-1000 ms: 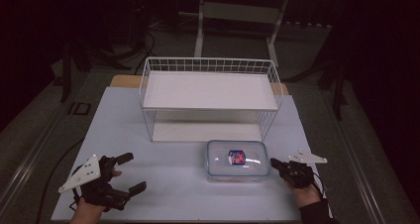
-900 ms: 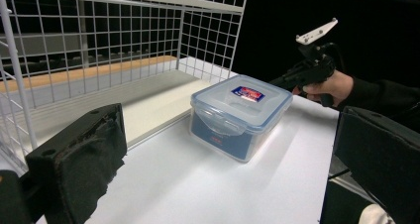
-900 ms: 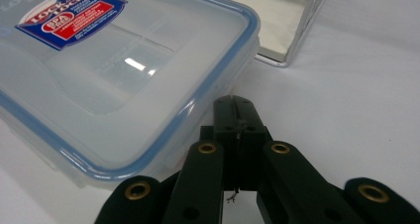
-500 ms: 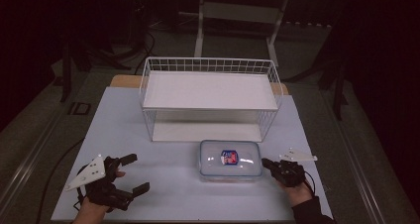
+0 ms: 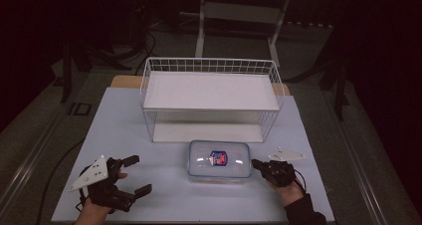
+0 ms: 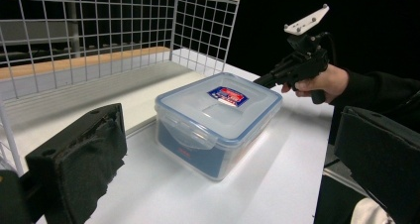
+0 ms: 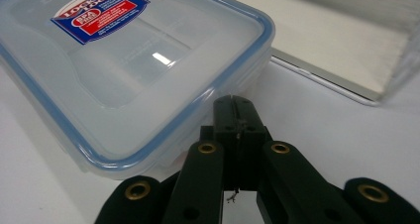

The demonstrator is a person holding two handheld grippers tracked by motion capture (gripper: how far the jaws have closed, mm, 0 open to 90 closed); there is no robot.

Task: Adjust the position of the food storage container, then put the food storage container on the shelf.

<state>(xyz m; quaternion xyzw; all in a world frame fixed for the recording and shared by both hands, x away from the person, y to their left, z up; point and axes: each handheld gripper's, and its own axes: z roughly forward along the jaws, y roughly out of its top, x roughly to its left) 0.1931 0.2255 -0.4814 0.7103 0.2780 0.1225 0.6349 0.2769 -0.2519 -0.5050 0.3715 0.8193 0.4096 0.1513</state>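
Two claws flank one box on the worktop, and the coming move turns on which claw is nearer to it. In the high view the right claw point(image 5: 256, 164) sits at about 5 o'clock on the worktop point(image 5: 318, 185), its jaws pressed together on nothing, with the closed tip at the box's right short end. The right gripper view shows that tip point(image 7: 233, 107) against or just beside the blue-rimmed corner of the lid; I cannot tell whether it truly touches.

From this claw the box point(image 5: 219, 159) lies toward 9 o'clock. Its long axis runs 9 to 3, straight along the line the claw points, so a push here would, I judge, slide it leftward along its own length rather than turn it.

At about 7 o'clock the left claw point(image 5: 137, 174) is spread wide and empty, well apart from the box, which lies toward 2 o'clock from it. In the left gripper view the box point(image 6: 218, 120) stands between and beyond the two open pads point(image 6: 81, 157).

Farther off, at 12 o'clock behind the box, stands the wire rack point(image 5: 211, 98), its low shelf just beside the box's far long side.
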